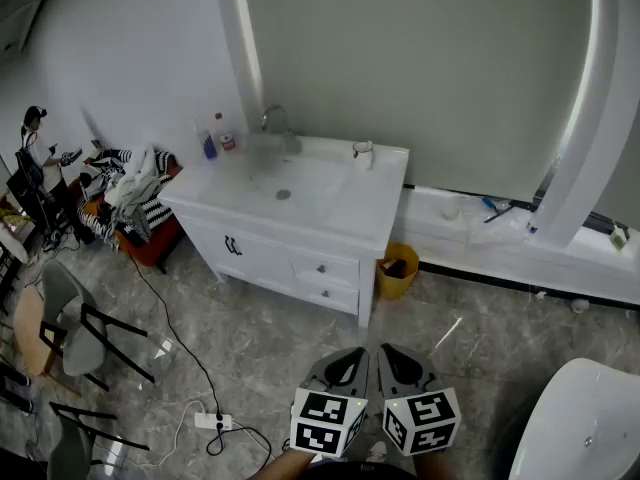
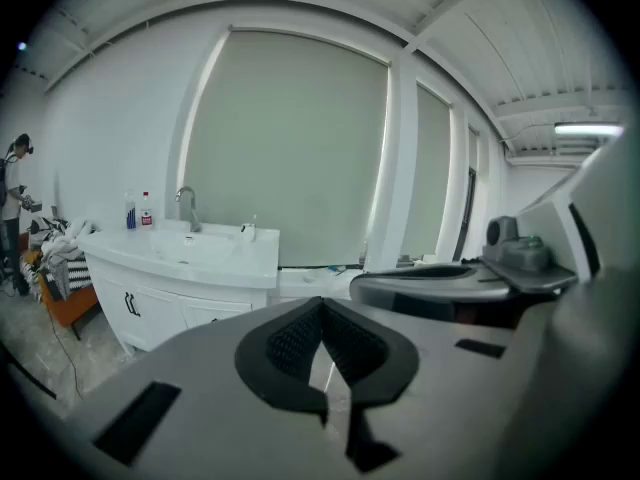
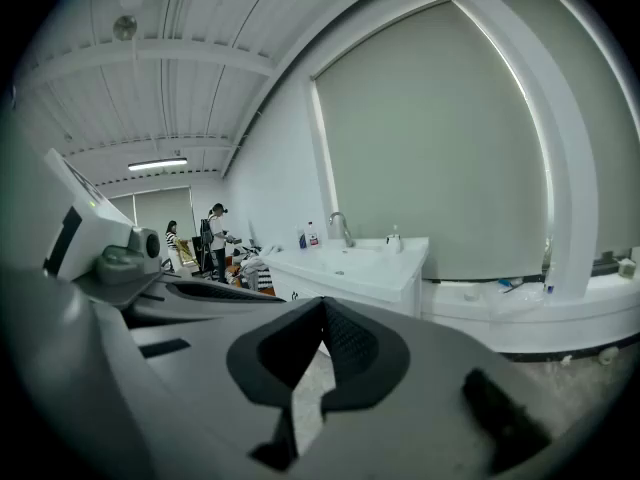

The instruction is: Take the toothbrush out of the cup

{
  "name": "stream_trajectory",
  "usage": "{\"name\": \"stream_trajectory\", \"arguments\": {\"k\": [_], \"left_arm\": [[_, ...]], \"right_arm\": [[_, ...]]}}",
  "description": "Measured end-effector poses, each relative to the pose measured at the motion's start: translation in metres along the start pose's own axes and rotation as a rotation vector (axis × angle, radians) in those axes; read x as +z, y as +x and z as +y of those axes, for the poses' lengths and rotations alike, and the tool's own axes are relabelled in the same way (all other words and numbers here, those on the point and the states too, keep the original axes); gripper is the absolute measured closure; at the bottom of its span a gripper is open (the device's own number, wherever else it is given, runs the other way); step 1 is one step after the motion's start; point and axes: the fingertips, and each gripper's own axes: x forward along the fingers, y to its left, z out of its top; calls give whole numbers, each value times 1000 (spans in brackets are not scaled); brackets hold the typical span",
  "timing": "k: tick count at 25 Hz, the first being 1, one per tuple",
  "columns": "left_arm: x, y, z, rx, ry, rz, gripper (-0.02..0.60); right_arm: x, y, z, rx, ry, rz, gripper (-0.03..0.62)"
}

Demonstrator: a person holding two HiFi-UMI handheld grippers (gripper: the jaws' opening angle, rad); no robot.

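Since both tongs are held low and well apart from the vanity, step: approach, with no reach begun yet.
Clothes pile (image 1: 135, 190): far left, heaped on an orange seat, no part of the task.
Vanity (image 1: 335, 208): white, with a sink set in the top. Two bottles (image 1: 212, 144) and a faucet (image 1: 276, 120) are lined along the back edge.
Cup (image 1: 363, 153): white and upright, at the back right corner of the counter, right of the faucet.
Toothbrush (image 3: 396, 229): only a thin upright sliver above the cup rim is made out in the right gripper view. It is judged to be in the cup, too small to confirm.
Bin (image 1: 398, 271): yellow, on the floor just beside the vanity's right end.
Left gripper (image 1: 351, 354): jaws are closed tip to tip, nothing is held.
Right gripper (image 1: 391, 352): jaws are likewise pressed together, empty, just beside the left one.
Next move: the vanity is to be closed in on, one pair of jaws opened and lined up on the brush handle above the rim.
Care needed: a narrow pinch and a straight lift are called for, or the cup is likely tipped.
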Motion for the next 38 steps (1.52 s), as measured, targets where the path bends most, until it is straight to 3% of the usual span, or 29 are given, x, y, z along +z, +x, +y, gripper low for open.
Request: {"name": "stream_trajectory", "arguments": {"k": [11,26,38], "left_arm": [[0,-1,14,-18,-9,-6,574],[9,11,75,-46,-27,-12,574],[42,101,107,-19,-59,-7,574]], "right_arm": [[-1,15,12,5,-22,18,583],[12,70,36,-7,-9,9,582],[32,144,-30,25,-4,14,582]]}}
